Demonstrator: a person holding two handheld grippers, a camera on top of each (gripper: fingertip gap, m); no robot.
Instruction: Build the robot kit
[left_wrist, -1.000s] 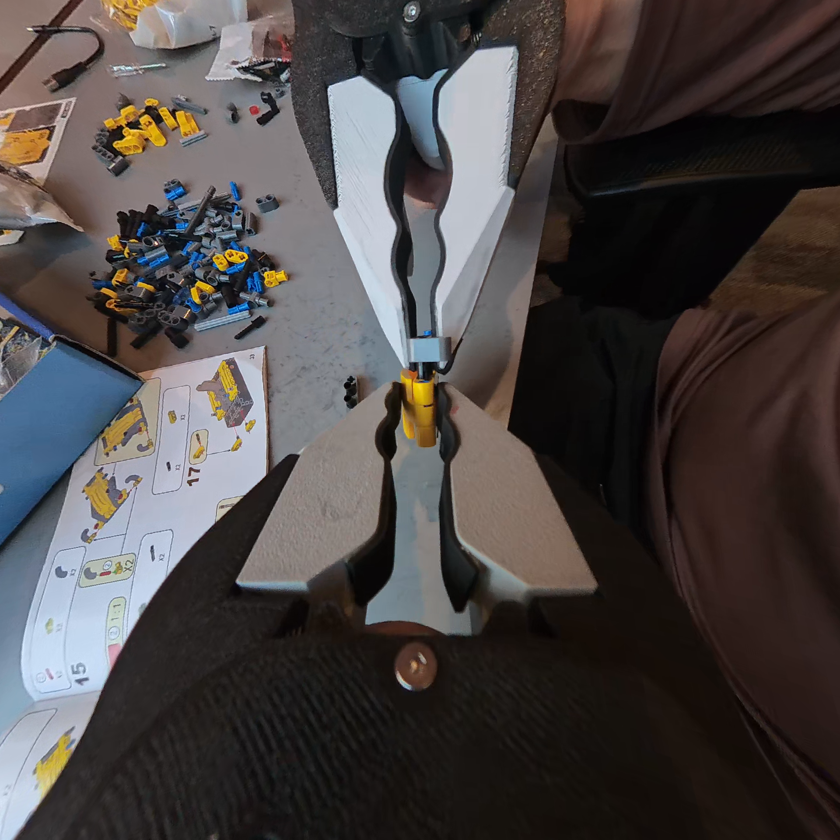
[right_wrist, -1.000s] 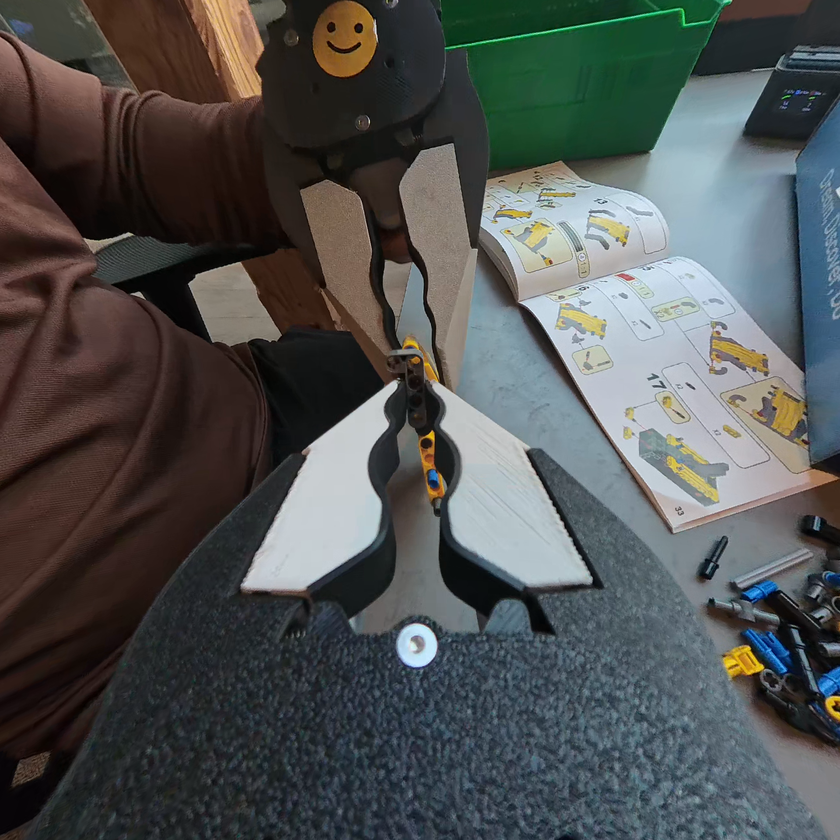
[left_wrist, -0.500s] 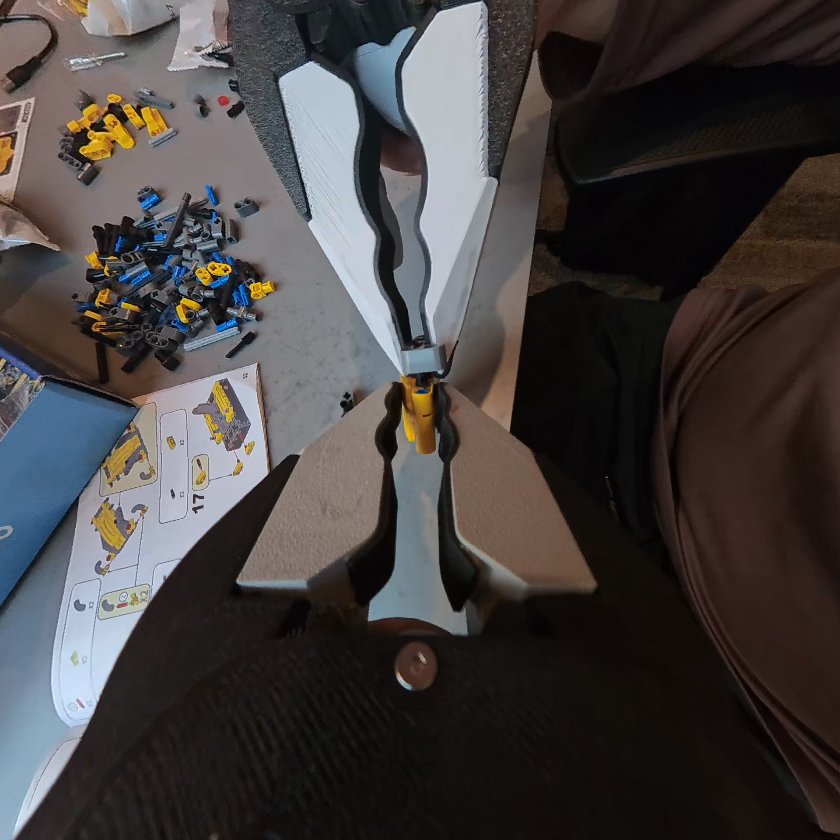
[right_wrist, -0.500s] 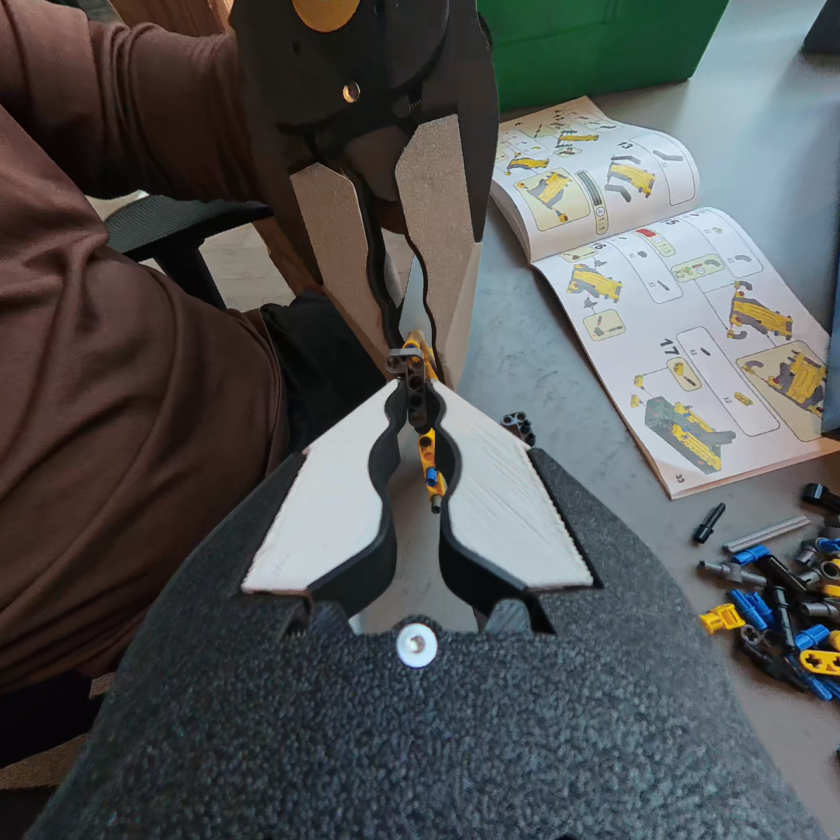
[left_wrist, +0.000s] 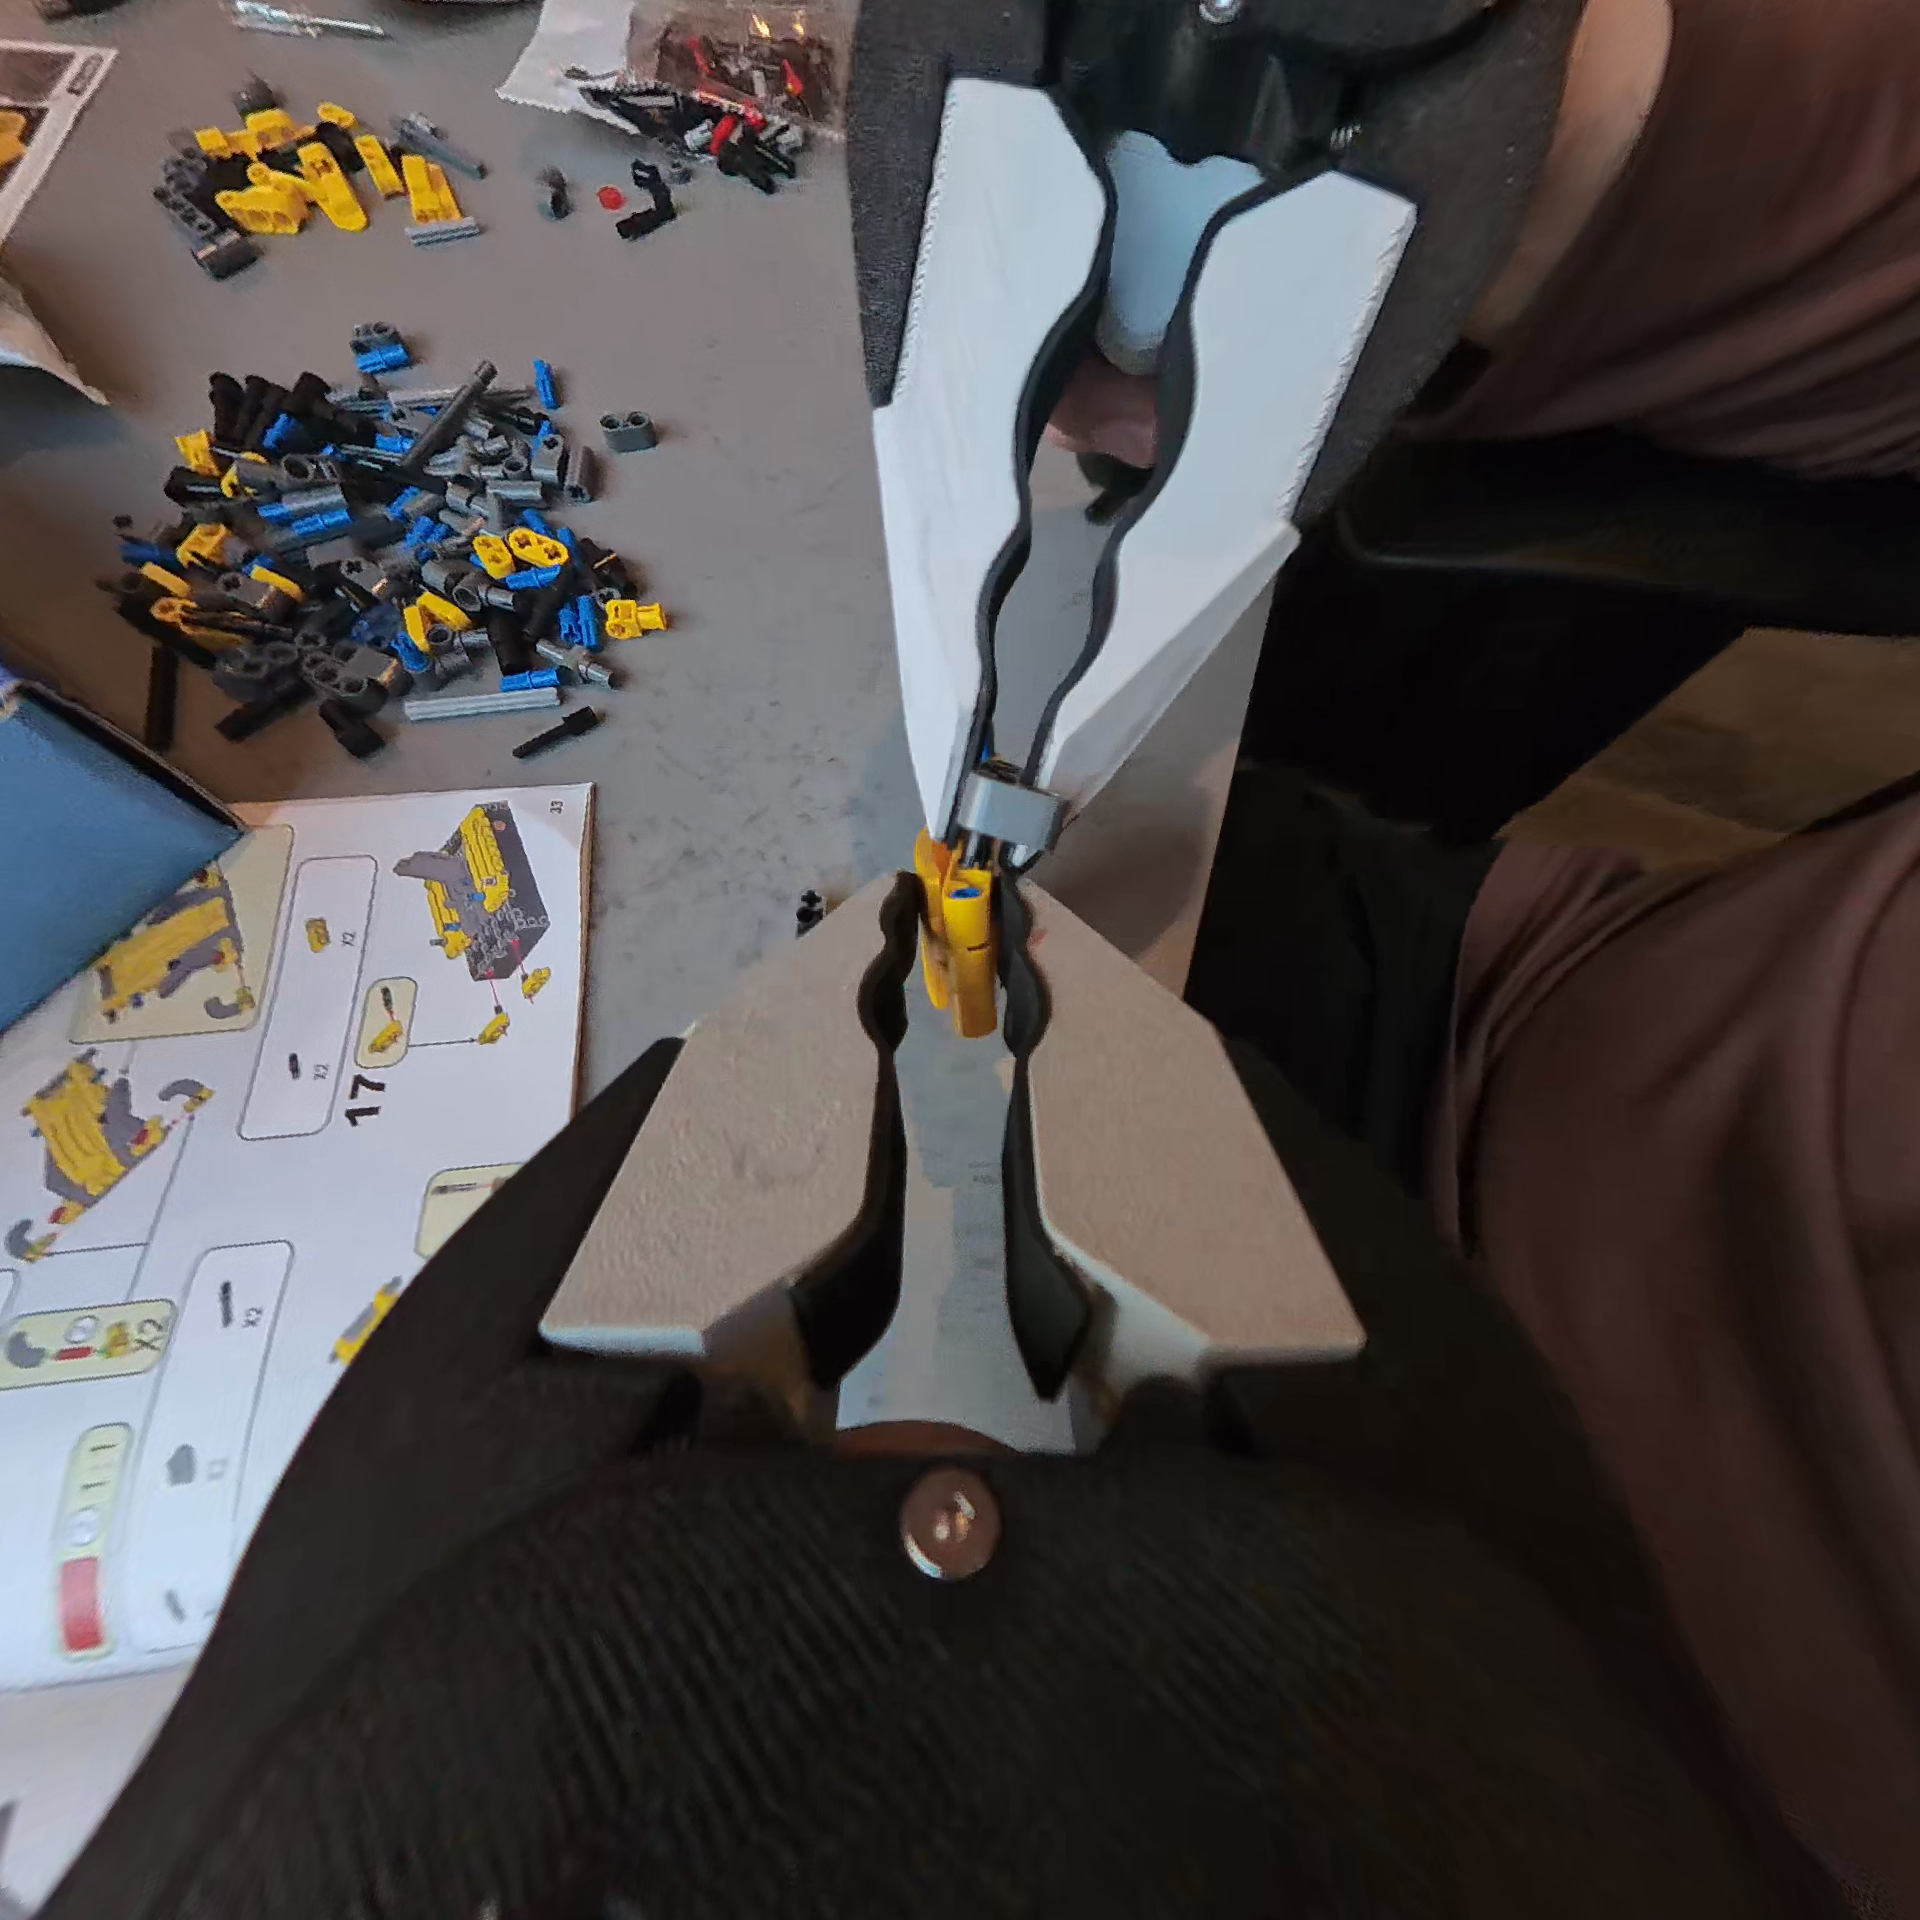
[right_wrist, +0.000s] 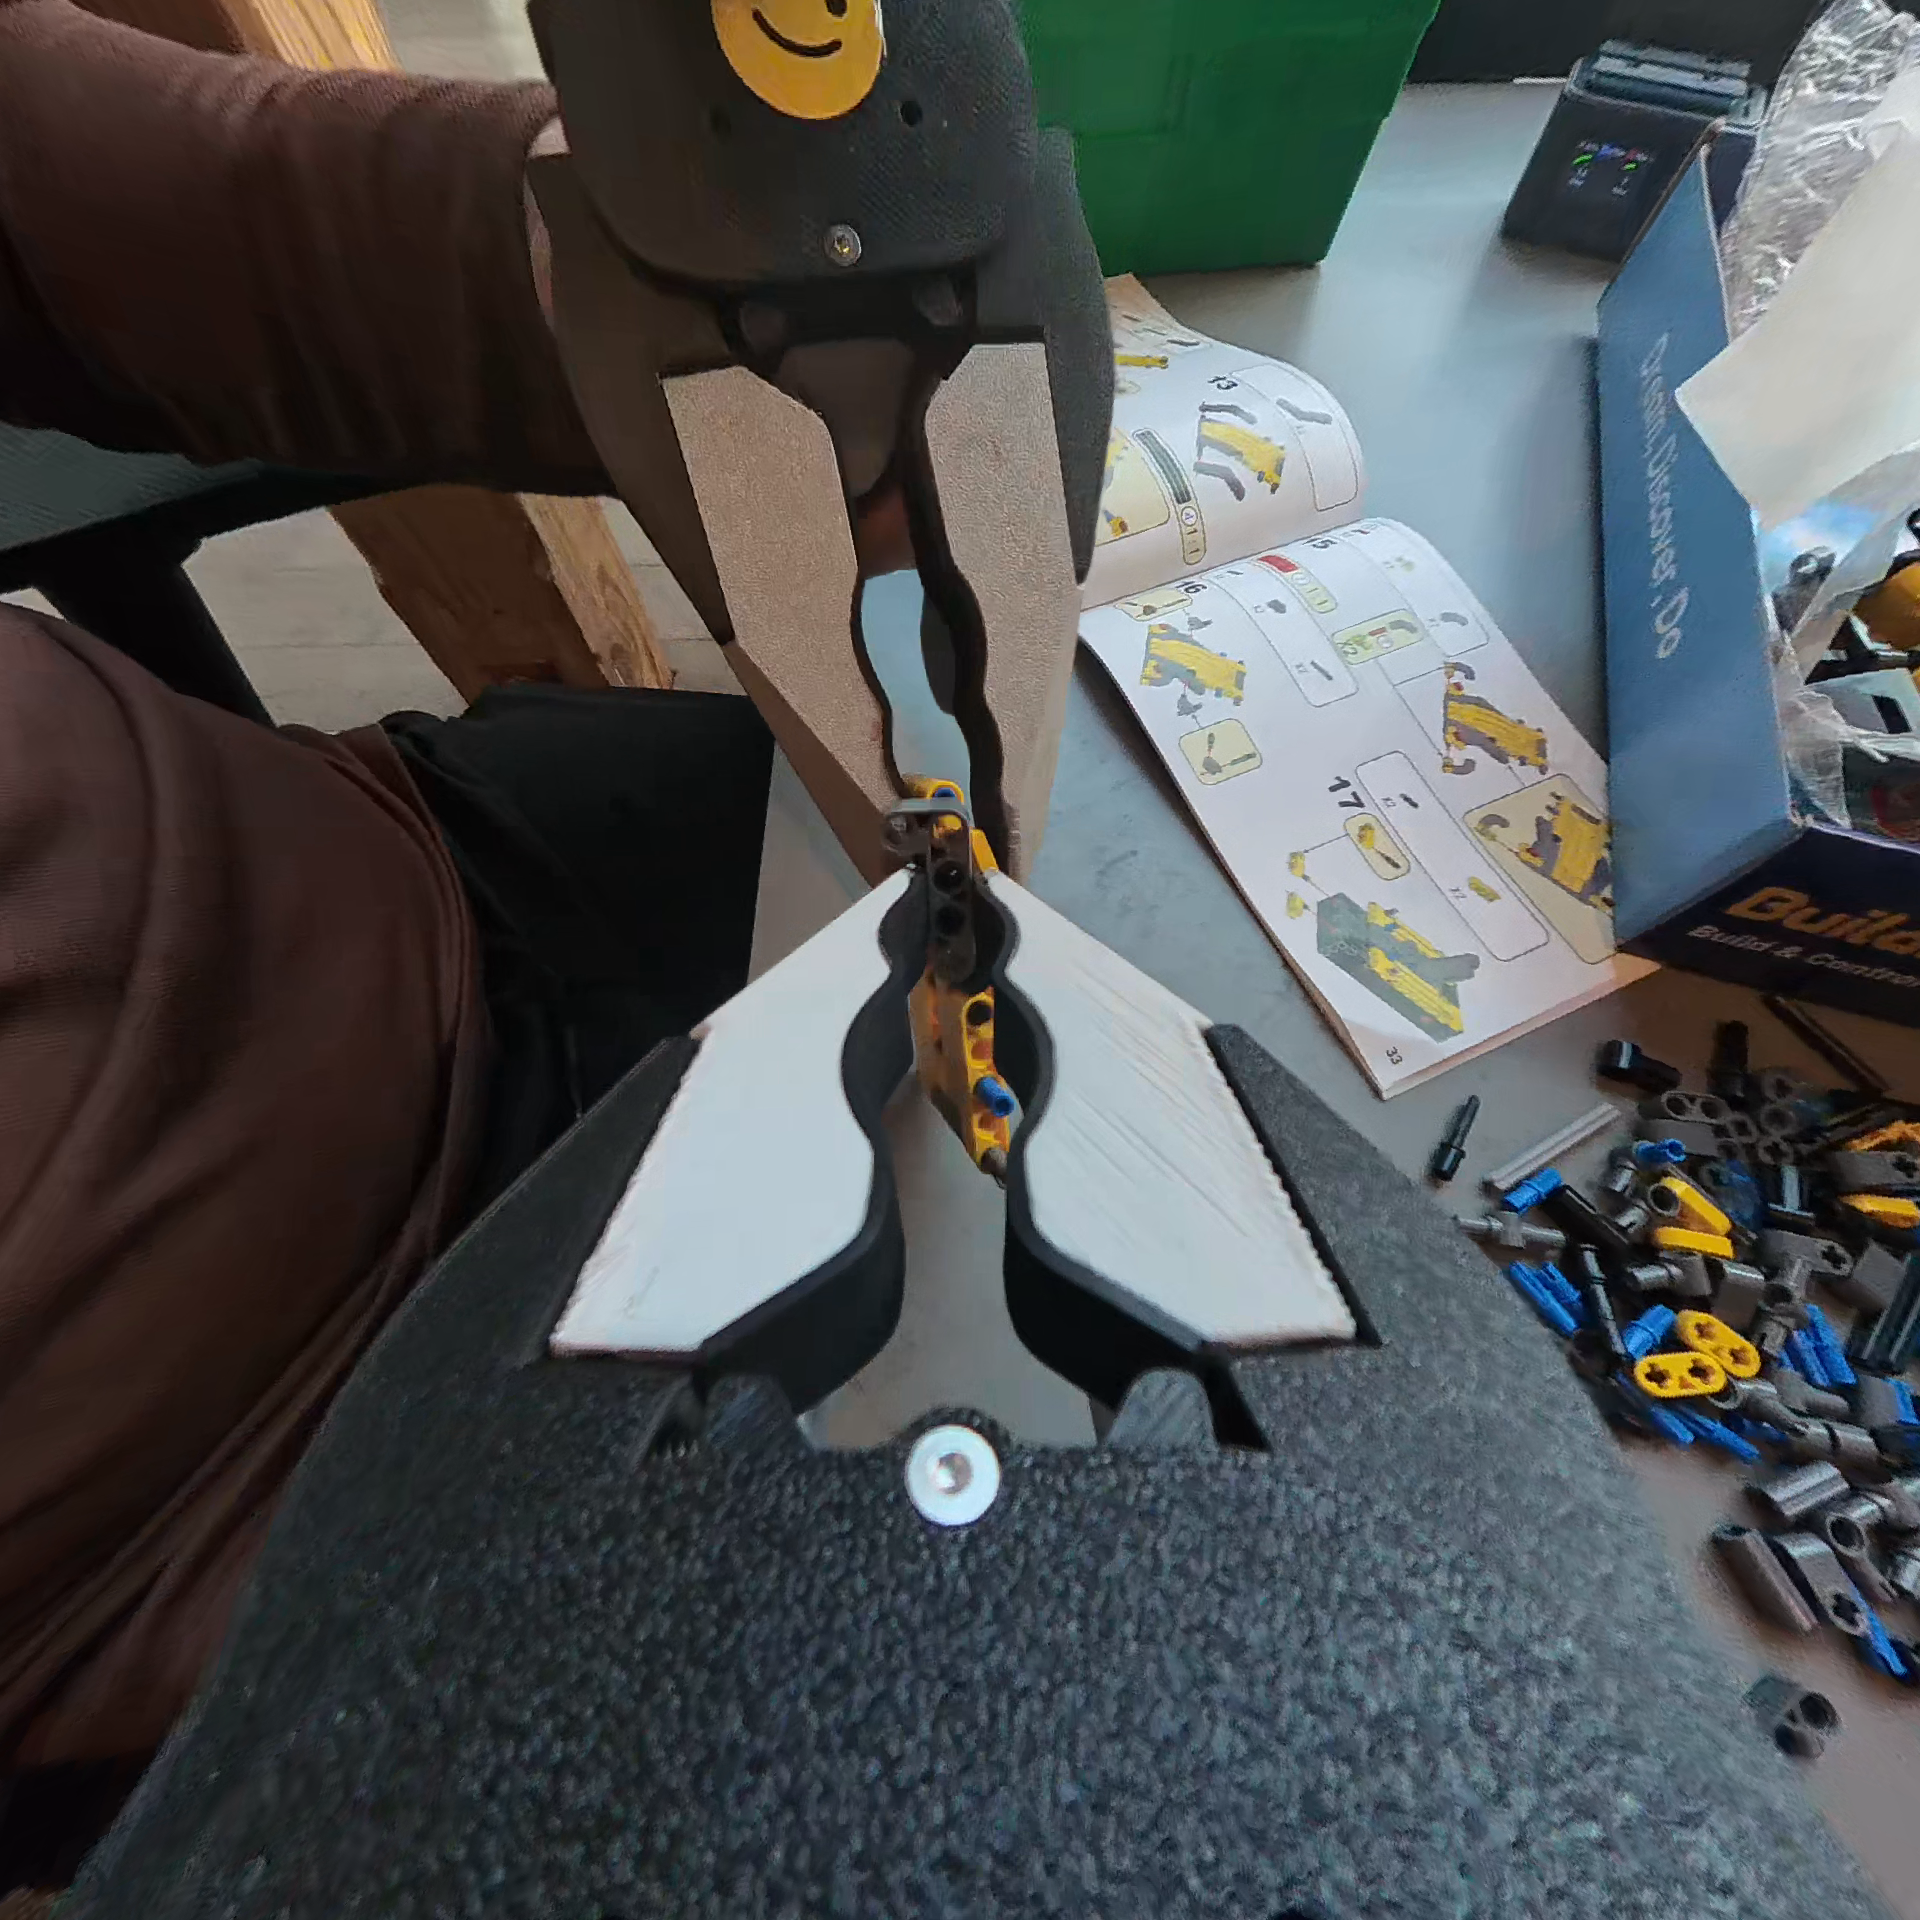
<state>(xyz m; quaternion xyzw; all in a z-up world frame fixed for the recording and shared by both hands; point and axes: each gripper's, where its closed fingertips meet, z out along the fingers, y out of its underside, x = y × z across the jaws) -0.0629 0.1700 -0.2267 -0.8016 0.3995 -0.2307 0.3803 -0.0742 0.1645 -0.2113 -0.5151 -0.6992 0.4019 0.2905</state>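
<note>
Hobby desk, brick pile (left_wrist: 374, 561), instruction booklet (right_wrist: 1382, 769)

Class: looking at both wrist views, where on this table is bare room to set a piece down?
Bare grey table lies between the pile of small parts and the right gripper, above the instruction booklet. Crowded: around the pile and the blue box.

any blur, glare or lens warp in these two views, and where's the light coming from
Left wrist view: the far right gripper is slightly motion-blurred, the brick pile sharp; straight edges bow toward the frame's rim. Right wrist view: daylight from upper right washes out the plastic bag; the parts pile softens near the edge; the booklet looks stretched.
</note>
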